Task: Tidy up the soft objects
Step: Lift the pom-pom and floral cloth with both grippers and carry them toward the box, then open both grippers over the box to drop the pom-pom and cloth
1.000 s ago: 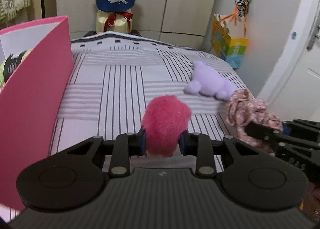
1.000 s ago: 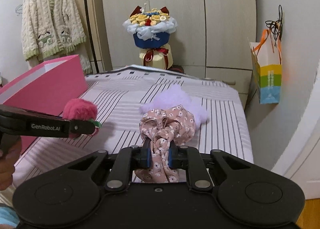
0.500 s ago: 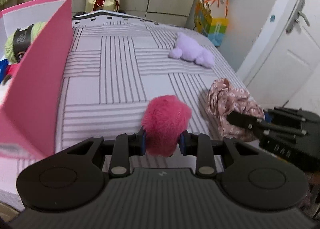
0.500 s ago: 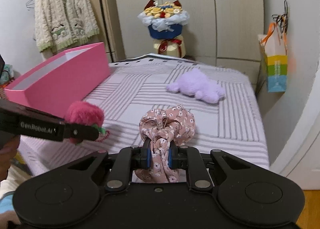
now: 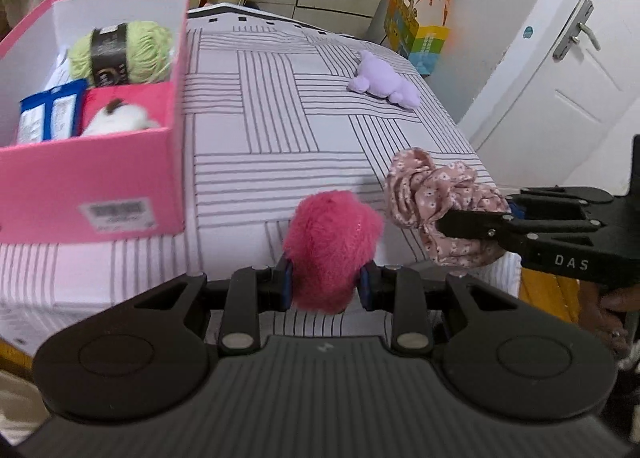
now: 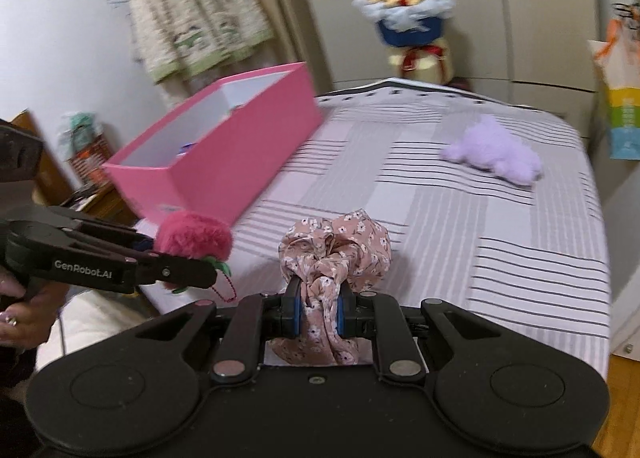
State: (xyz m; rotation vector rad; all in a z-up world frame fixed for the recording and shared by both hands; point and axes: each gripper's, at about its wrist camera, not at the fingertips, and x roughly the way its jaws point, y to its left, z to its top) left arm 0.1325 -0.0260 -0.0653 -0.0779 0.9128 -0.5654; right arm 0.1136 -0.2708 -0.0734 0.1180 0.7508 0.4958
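Two soft items held aloft near the bed point(image 5: 280, 105) edge: right gripper point(image 6: 317, 312) clamps floral scrunchie point(image 6: 340, 246), left gripper point(image 5: 325, 285) squeezes pink pompom point(image 5: 332, 242) (light, squashy; mid-body grip suits). Pink box point(image 5: 92, 185) sits far left.

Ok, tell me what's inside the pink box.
The pink box holds a green yarn ball, a blue packet and something white and fluffy. Its front wall hides anything below them.

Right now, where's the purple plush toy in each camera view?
Left wrist: purple plush toy lies upper centre-right on the striped bed, beyond the floral scrunchie.
Right wrist: it lies right of centre, far side of the bed.
Shared landmark: the pink box, far left of it in both.
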